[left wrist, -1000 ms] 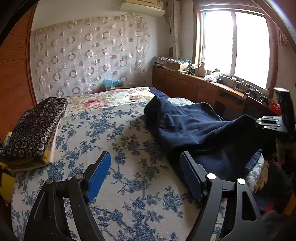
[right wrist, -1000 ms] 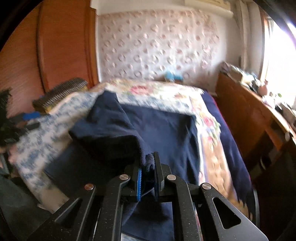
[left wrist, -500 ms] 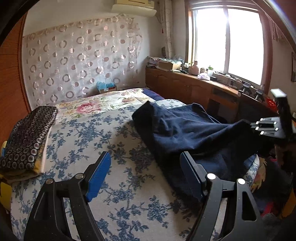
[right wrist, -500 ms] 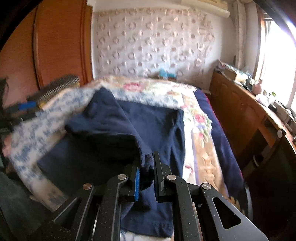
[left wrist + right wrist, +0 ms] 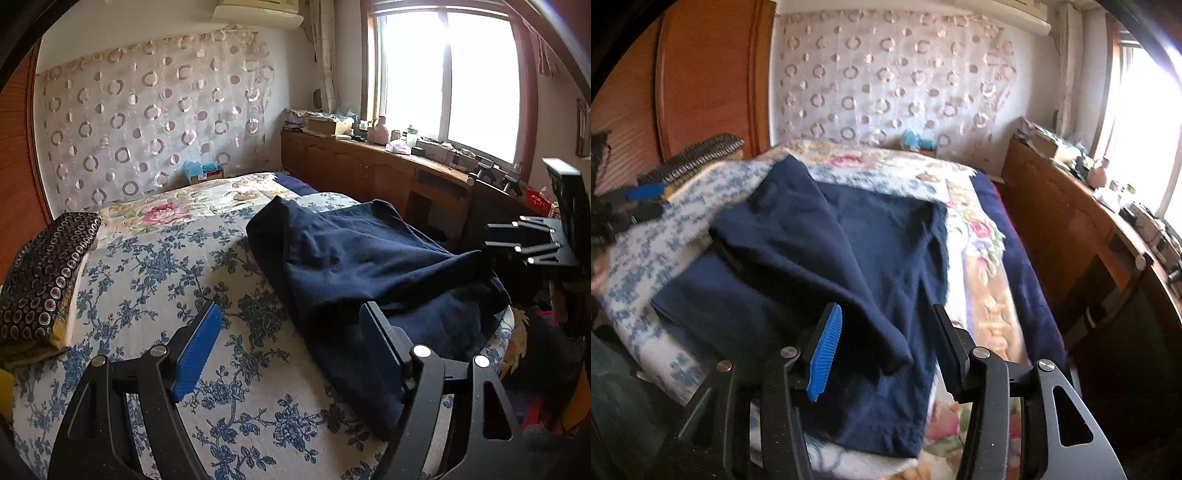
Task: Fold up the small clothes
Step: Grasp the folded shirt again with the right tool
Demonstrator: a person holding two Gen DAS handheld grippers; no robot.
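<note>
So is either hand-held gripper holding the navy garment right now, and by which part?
Nothing is held. The right hand-held gripper has just been opening; a fold of the navy garment lies between its pads, unpinched. The left hand-held gripper is open over the bedspread.

A bed covered with a white quilt printed with blue flowers point(image 5: 155, 266) carries everything, with a cream rose-patterned spread point(image 5: 177, 208) at its far end. A partly folded navy blue cloth garment point(image 5: 354, 266) lies on the quilt's right half. A folded black fabric with white rings point(image 5: 40, 269) rests at the left edge, well apart from it.
</note>
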